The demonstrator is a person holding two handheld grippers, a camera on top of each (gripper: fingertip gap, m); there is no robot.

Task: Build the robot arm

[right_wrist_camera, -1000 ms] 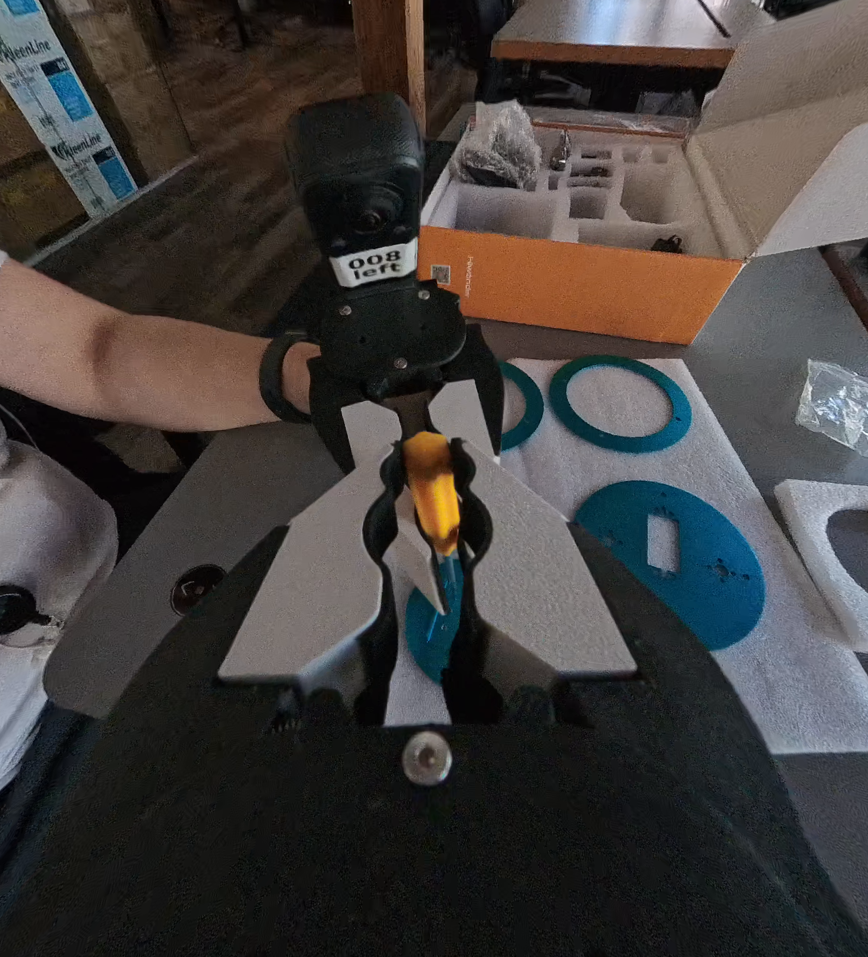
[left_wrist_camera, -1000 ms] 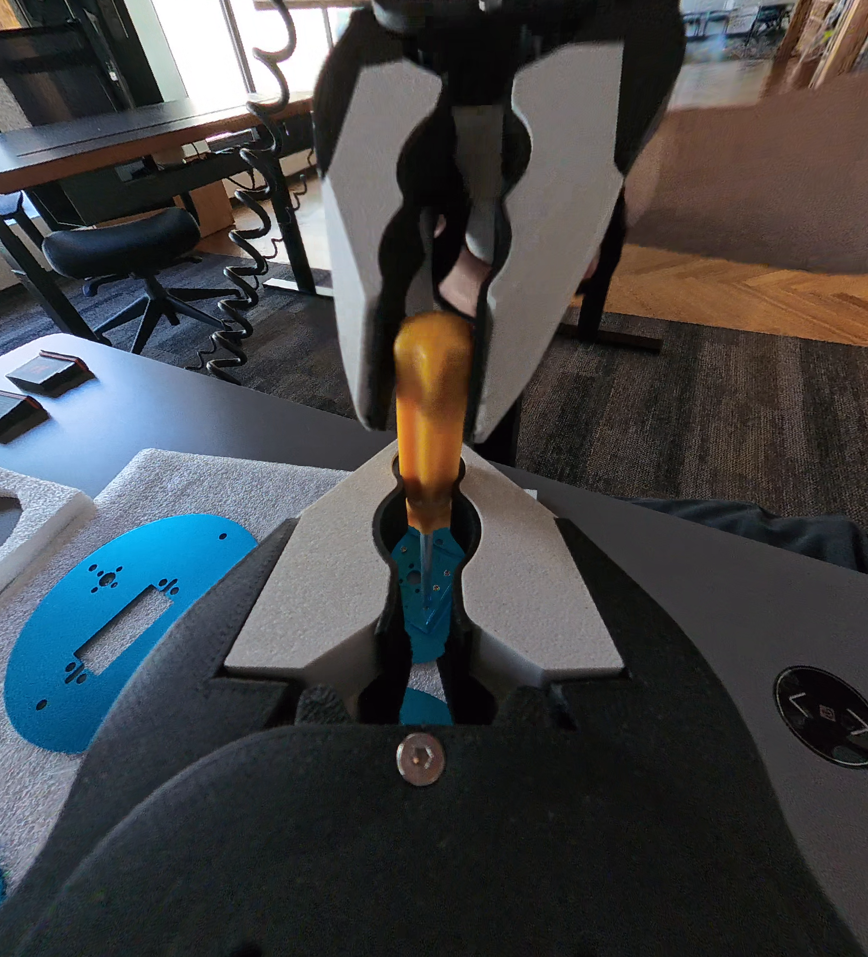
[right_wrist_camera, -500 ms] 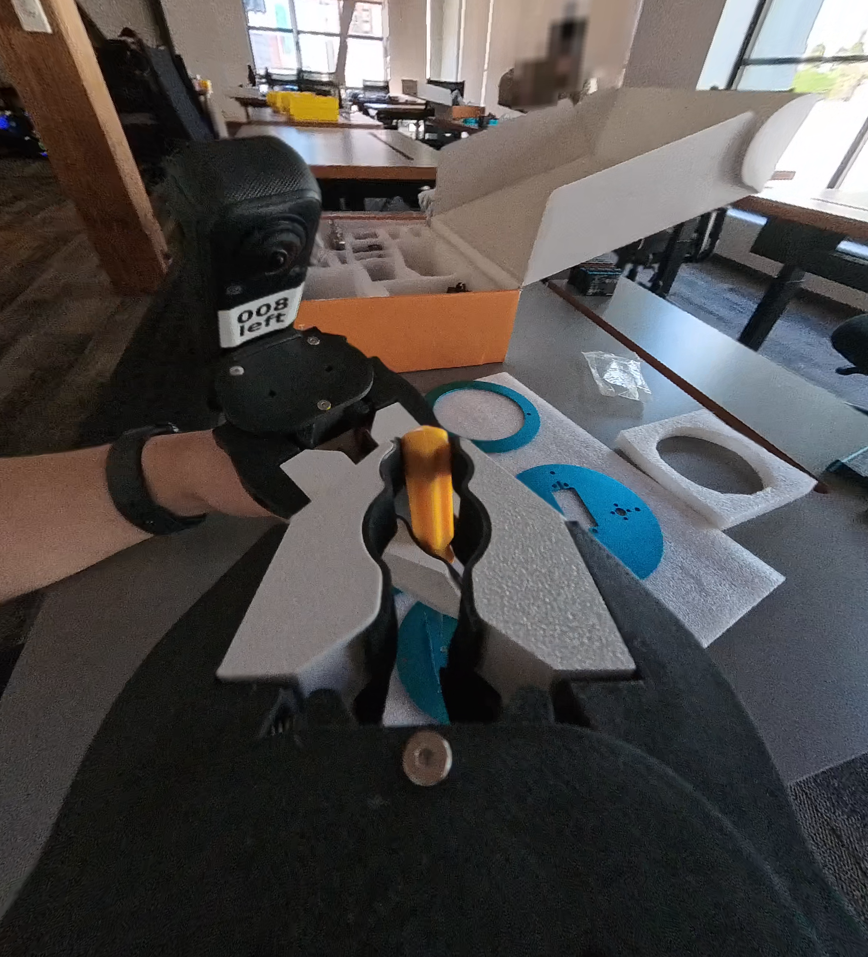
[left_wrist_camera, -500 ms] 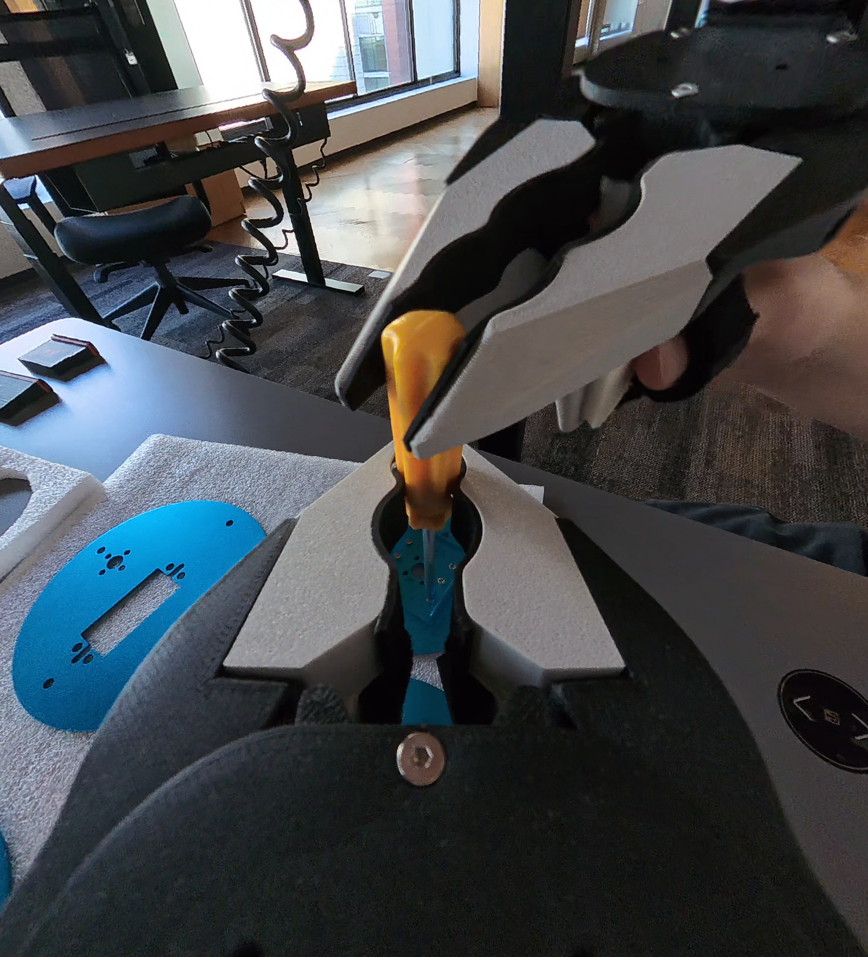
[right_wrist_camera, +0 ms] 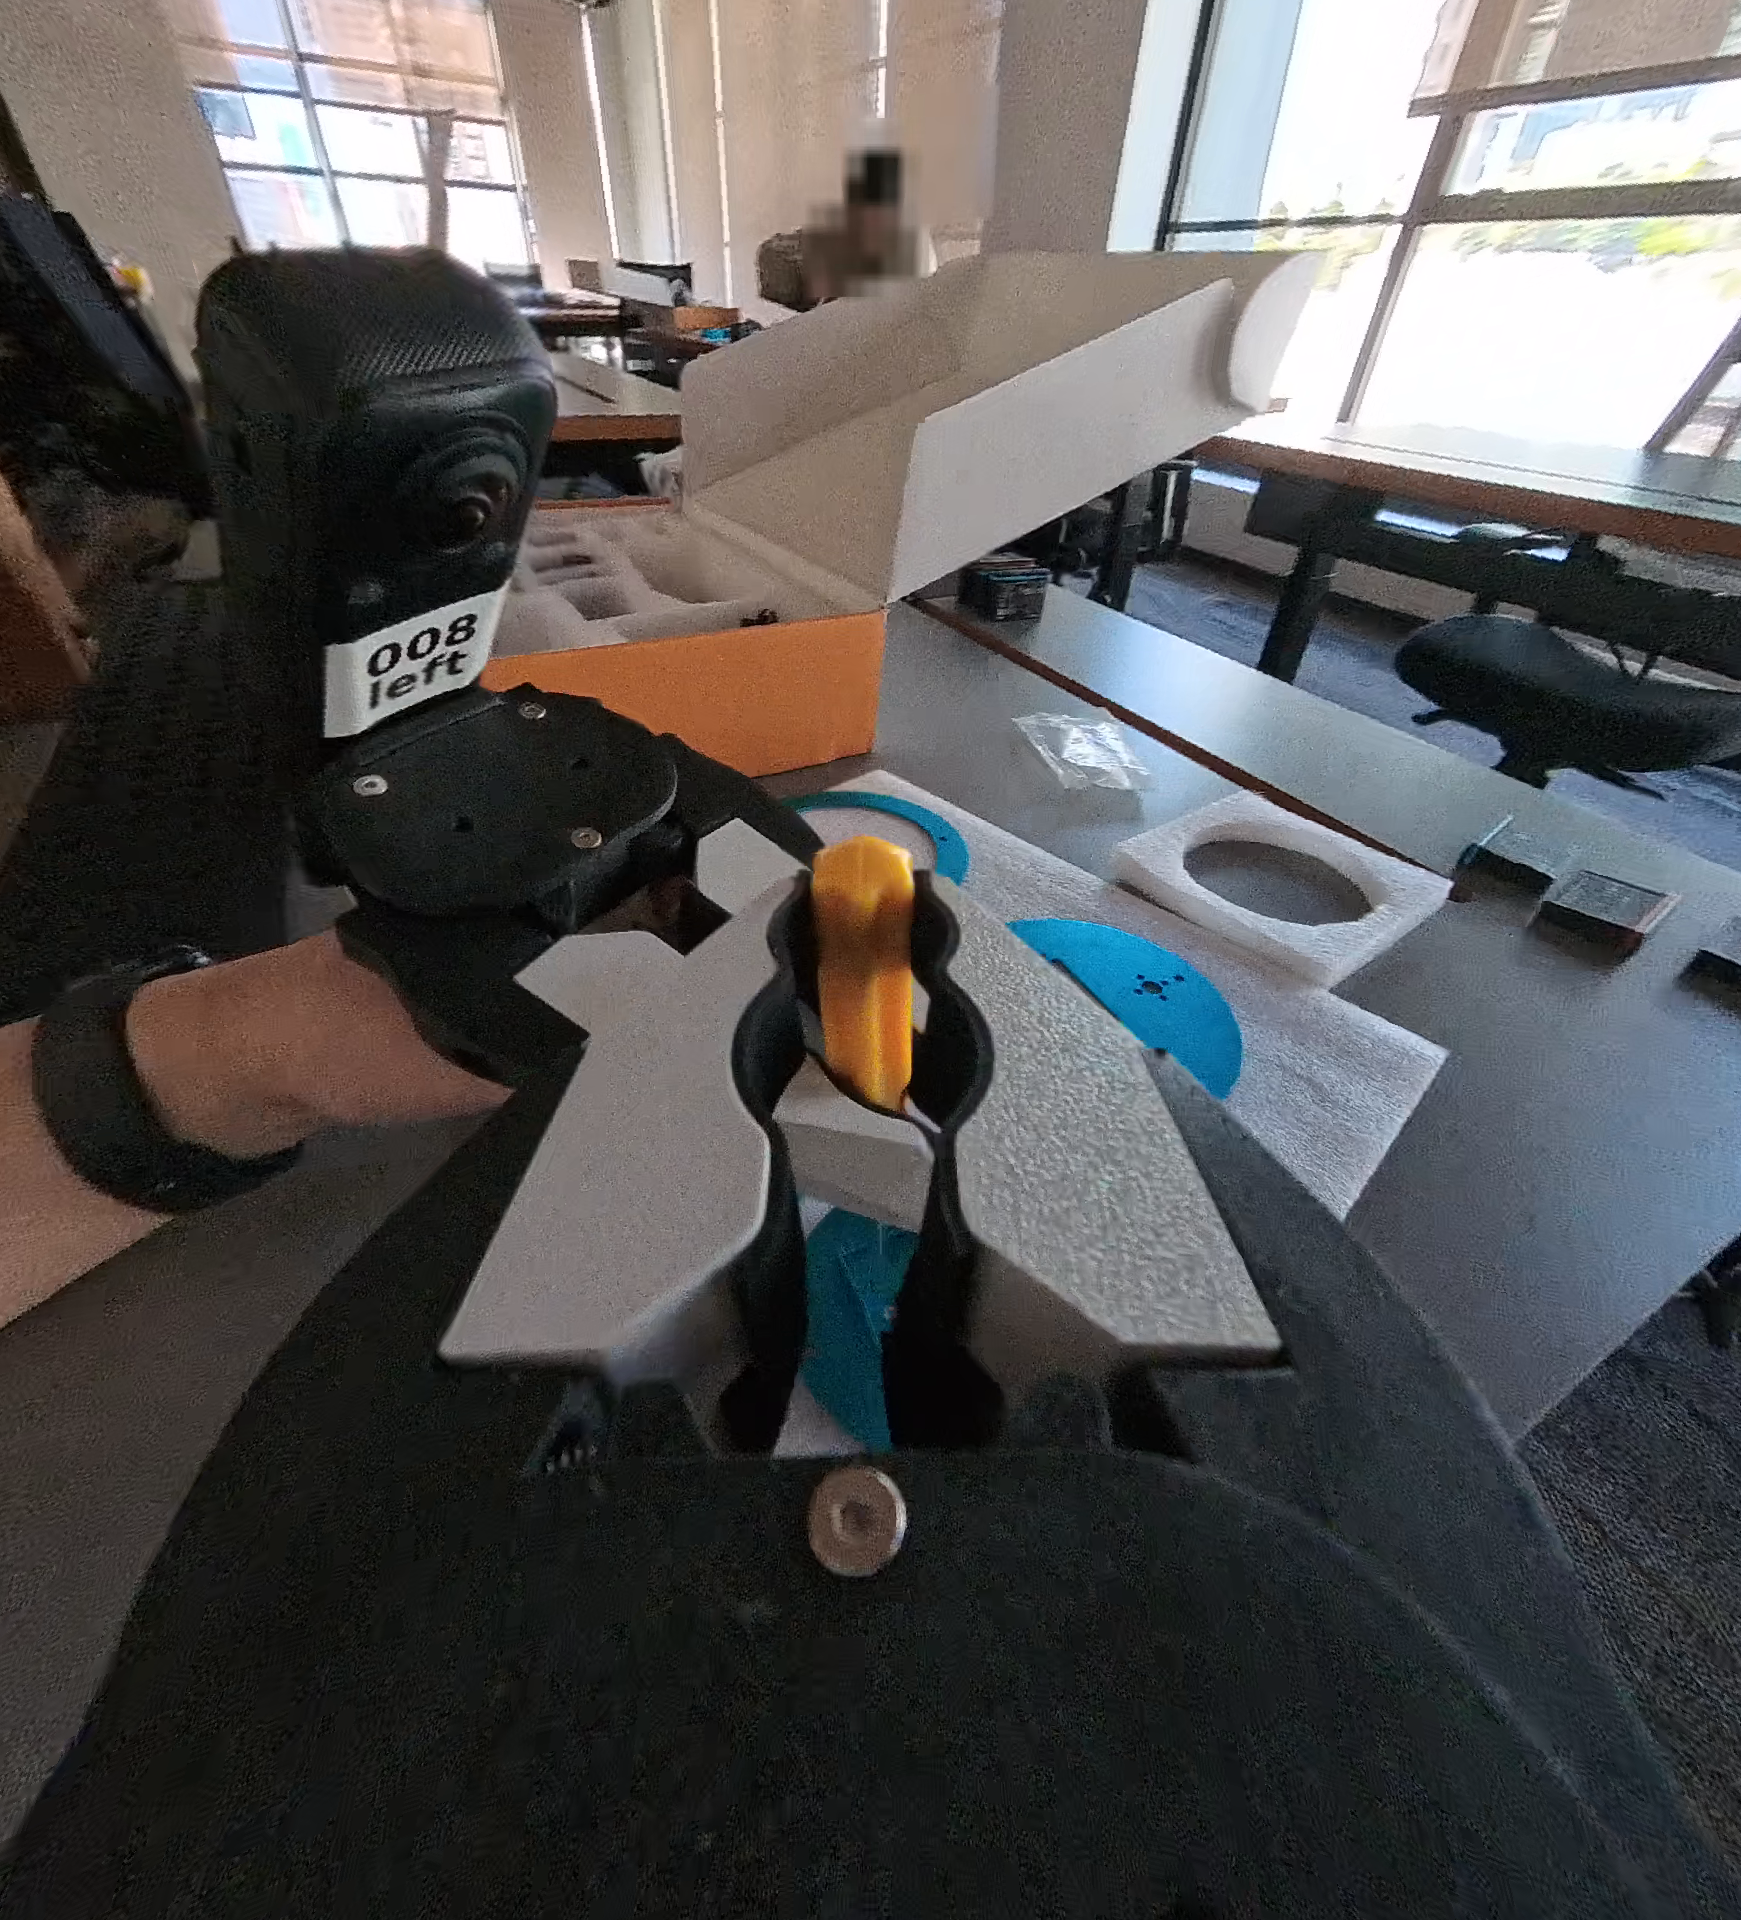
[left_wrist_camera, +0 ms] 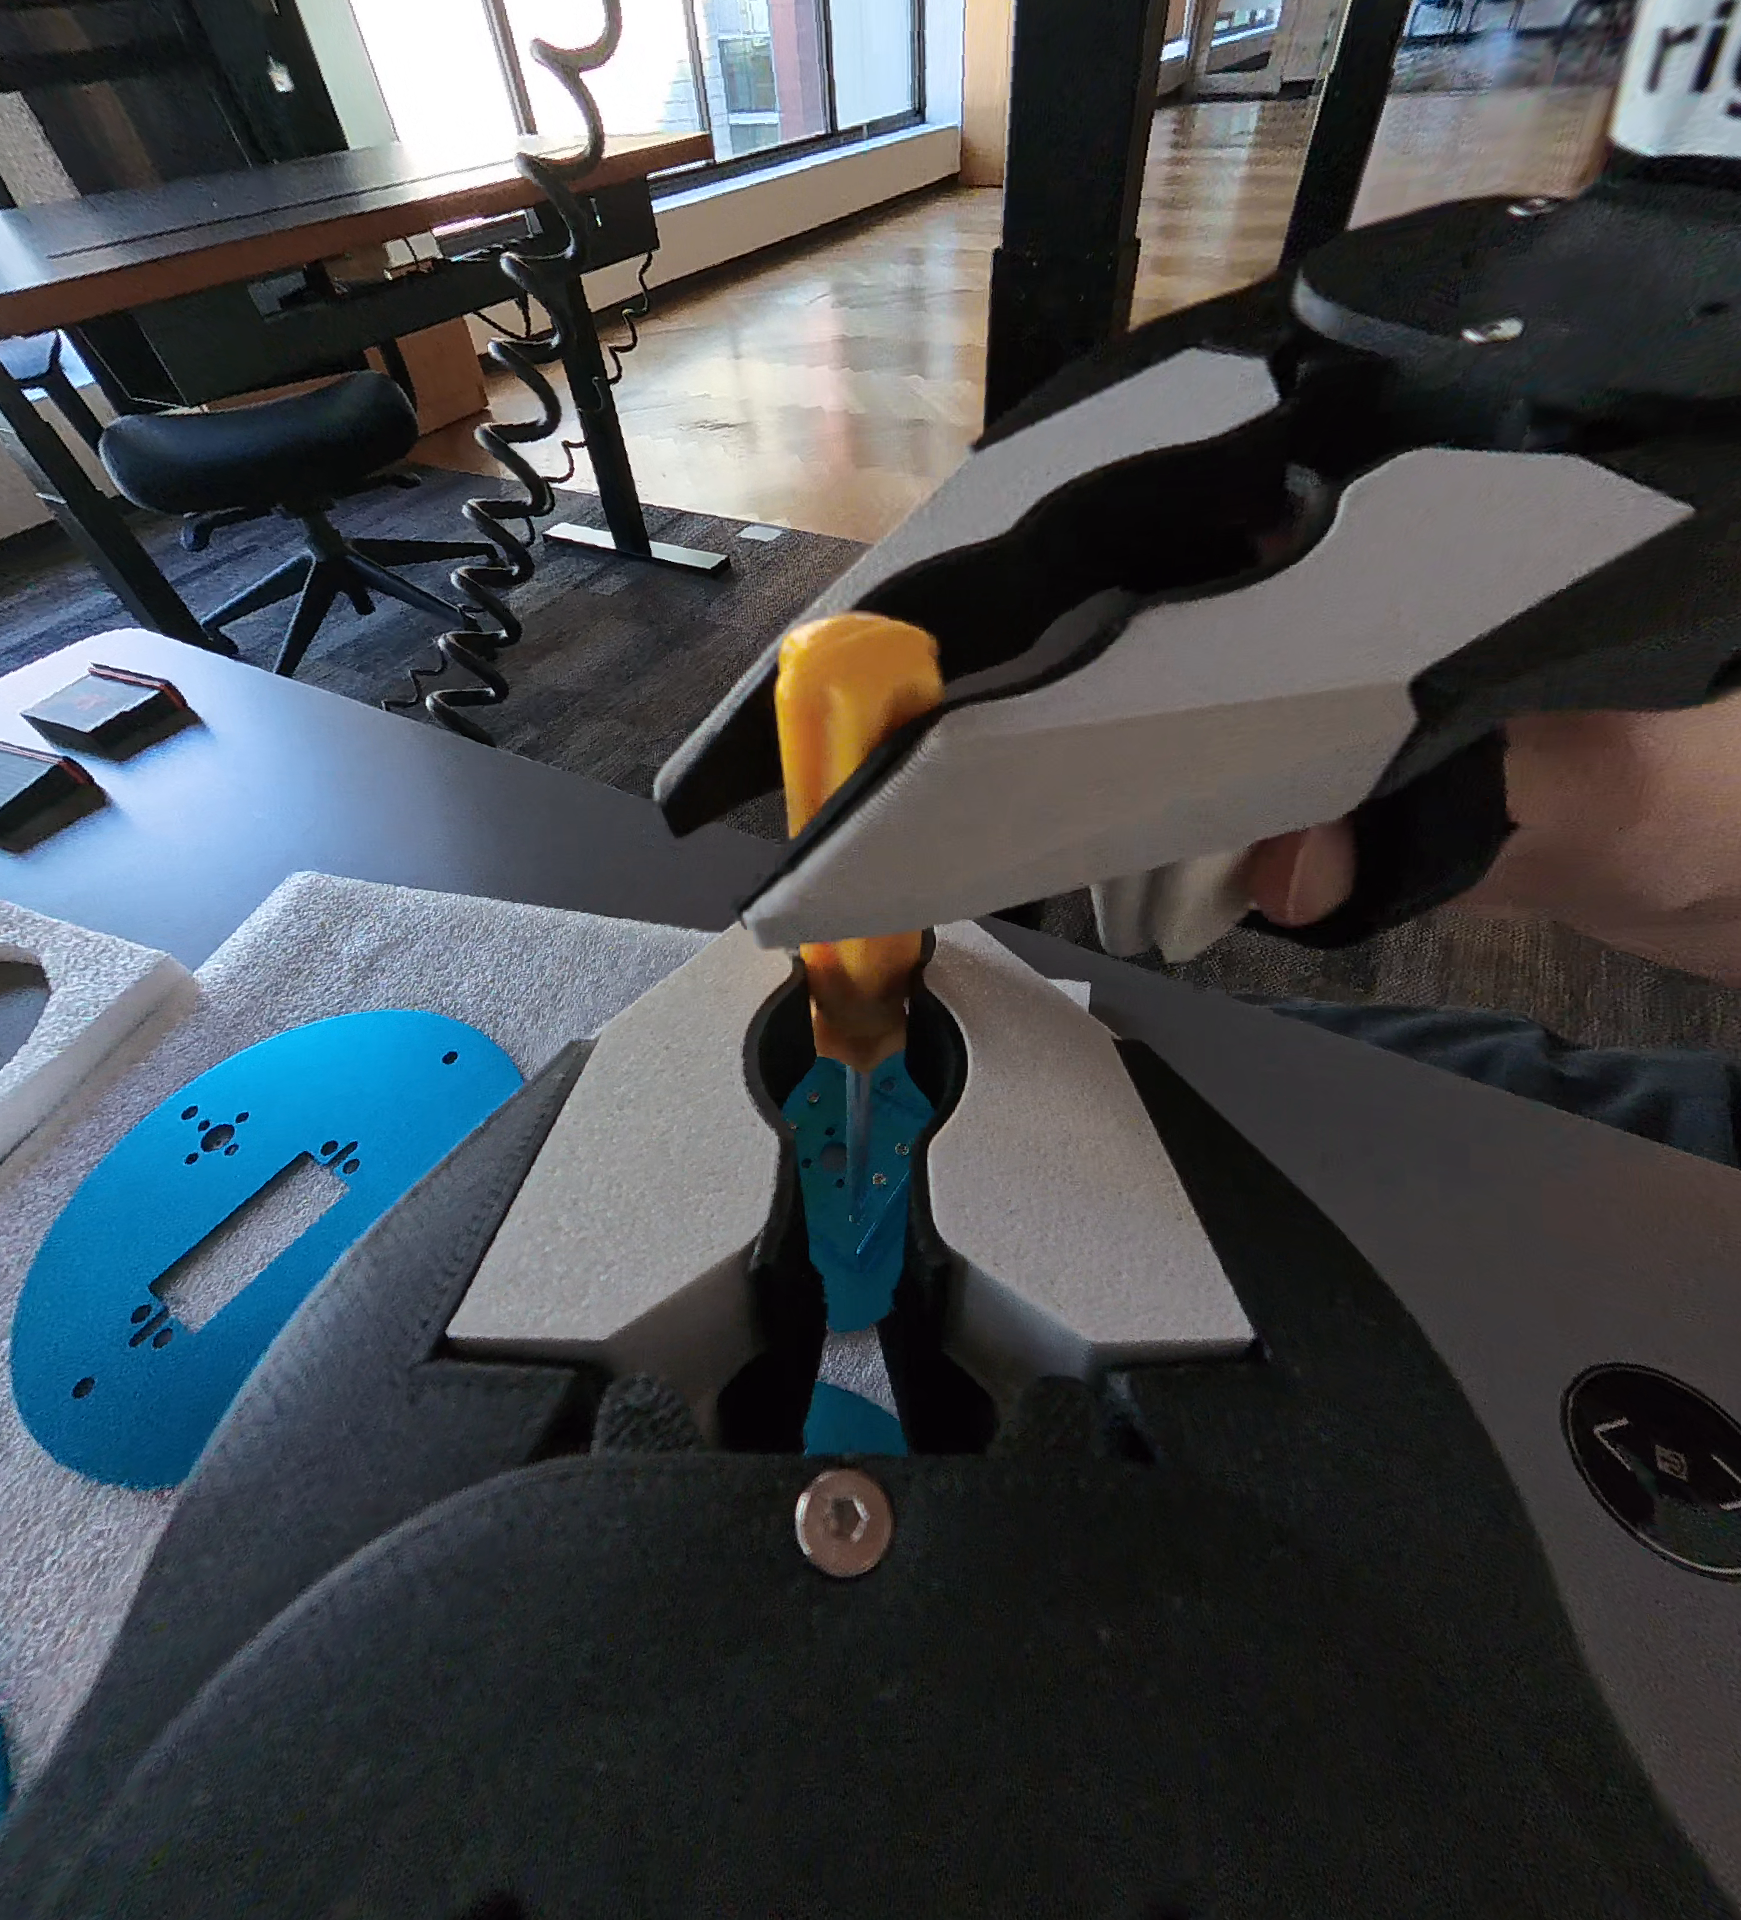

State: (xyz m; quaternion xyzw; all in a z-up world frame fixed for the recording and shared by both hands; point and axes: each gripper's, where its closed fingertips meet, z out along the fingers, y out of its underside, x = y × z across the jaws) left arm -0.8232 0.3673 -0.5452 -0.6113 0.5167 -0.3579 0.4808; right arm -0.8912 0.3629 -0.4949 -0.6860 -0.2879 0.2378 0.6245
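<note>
An orange-handled screwdriver (left_wrist_camera: 850, 707) stands upright, its thin shaft (left_wrist_camera: 858, 1143) pointing down onto a small blue metal plate (left_wrist_camera: 850, 1236) on white foam. My left gripper (left_wrist_camera: 861, 945) is shut around the lower end of the handle. My right gripper (left_wrist_camera: 720, 862) reaches in from the right and is shut on the handle's upper part. In the right wrist view the handle (right_wrist_camera: 861, 966) sits between my right gripper's (right_wrist_camera: 861, 883) fingers. The left gripper's body (right_wrist_camera: 492, 800) is just beyond, and the blue plate (right_wrist_camera: 845, 1330) shows below.
A blue oval plate with a rectangular cutout (left_wrist_camera: 222, 1247) lies on the foam sheet (left_wrist_camera: 4, 1507) to the left. A white foam frame (right_wrist_camera: 1281, 904), a blue ring (right_wrist_camera: 933, 842), an open orange box (right_wrist_camera: 741, 686), a plastic bag (right_wrist_camera: 1079, 743) and small black blocks (left_wrist_camera: 107, 712) are on the grey table. One gripper's finger ends stand about 8 cm off the other's. About 8 cm separates my left fingertips from the blue plate (right_wrist_camera: 845, 1330).
My right gripper has swung around the handle, from facing the left camera head-on to reaching in from the right, still gripping it. My left gripper and the screwdriver have stayed in place.
</note>
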